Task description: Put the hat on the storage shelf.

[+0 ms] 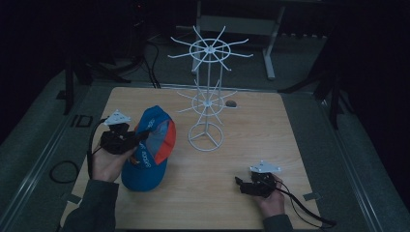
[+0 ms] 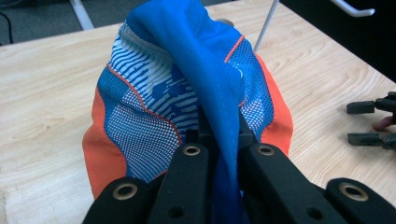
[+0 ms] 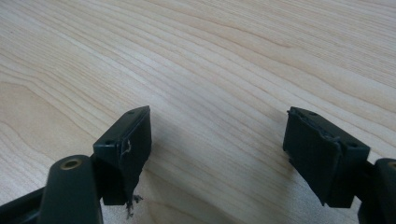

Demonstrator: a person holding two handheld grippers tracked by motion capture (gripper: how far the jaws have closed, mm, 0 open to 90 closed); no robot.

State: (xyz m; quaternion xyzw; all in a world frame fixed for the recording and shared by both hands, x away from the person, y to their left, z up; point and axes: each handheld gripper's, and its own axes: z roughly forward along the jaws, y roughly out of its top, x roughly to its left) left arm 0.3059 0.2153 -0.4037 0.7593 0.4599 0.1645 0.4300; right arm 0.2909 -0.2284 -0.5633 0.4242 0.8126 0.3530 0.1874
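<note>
Blue cap (image 2: 187, 88) pinched by left tool (image 2: 219, 140); right tool (image 3: 217, 149) gapes empty; white rack (image 1: 207, 92) behind.

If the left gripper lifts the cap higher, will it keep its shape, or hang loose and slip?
The cap is probably floppy: its blue fabric folds sharply where the left gripper pinches it. The mesh panels suggest it is light. A slip seems unlikely, since the jaws close tightly on cloth, but the brim may sag.

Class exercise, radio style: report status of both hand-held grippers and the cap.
Left hand-held gripper shut on cap. Right hand-held gripper open, empty, over table. White rack stands beyond cap.
</note>
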